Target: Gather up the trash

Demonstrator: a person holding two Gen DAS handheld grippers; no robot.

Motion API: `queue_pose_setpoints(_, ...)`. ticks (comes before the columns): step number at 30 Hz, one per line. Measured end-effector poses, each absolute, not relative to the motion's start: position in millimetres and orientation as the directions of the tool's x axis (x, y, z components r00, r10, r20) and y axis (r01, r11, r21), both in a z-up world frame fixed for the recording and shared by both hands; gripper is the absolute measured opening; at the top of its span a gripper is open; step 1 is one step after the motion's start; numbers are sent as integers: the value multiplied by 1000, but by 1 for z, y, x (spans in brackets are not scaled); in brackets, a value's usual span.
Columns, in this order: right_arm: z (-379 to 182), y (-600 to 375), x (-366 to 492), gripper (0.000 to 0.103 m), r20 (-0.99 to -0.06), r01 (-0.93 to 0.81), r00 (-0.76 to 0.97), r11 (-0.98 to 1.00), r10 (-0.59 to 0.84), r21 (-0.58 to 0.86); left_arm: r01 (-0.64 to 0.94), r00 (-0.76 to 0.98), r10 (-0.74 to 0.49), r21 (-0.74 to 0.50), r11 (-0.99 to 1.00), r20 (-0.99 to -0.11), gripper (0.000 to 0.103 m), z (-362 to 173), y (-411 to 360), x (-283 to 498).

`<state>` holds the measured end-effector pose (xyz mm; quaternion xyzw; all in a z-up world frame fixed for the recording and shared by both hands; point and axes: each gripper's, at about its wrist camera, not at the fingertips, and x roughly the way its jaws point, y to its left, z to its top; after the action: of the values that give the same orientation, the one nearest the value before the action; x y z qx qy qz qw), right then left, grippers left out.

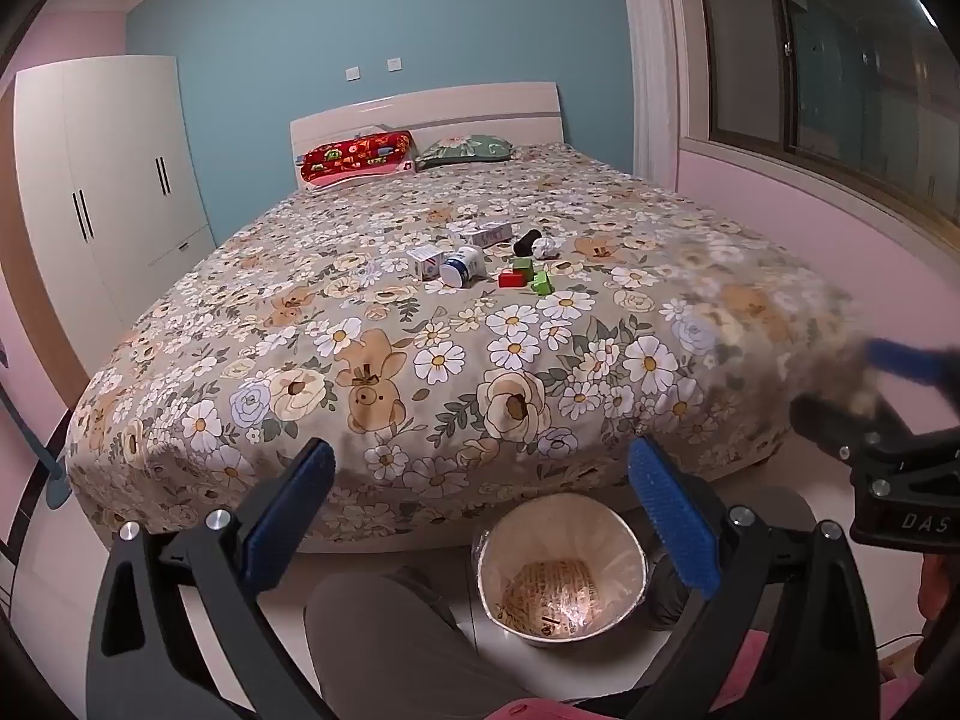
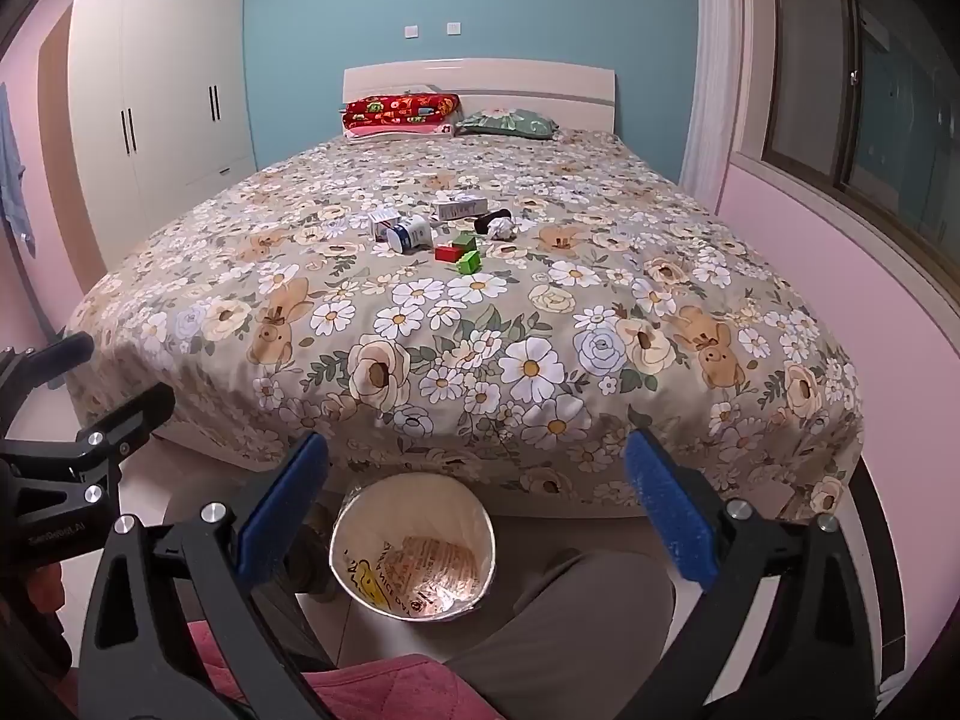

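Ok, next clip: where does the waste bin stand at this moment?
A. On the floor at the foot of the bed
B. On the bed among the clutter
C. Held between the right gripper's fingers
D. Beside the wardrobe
A: the lined waste bin stands on the floor just below the near edge of the bed, with some wrapper-like trash already at its bottom, and both wrist views show it there.

Litter [image 1: 480, 261] clustered mid-bed, bin [image 1: 561, 576] below.
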<state>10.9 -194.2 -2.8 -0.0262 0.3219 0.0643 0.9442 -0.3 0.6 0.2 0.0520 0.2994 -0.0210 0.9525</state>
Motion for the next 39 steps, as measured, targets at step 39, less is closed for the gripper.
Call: queue_pose_setpoints(39, 5, -198, 12, 96, -609, -140, 785, 990, 112, 1, 69, 825, -2, 98, 993, -565, 99, 5, -3, 1)
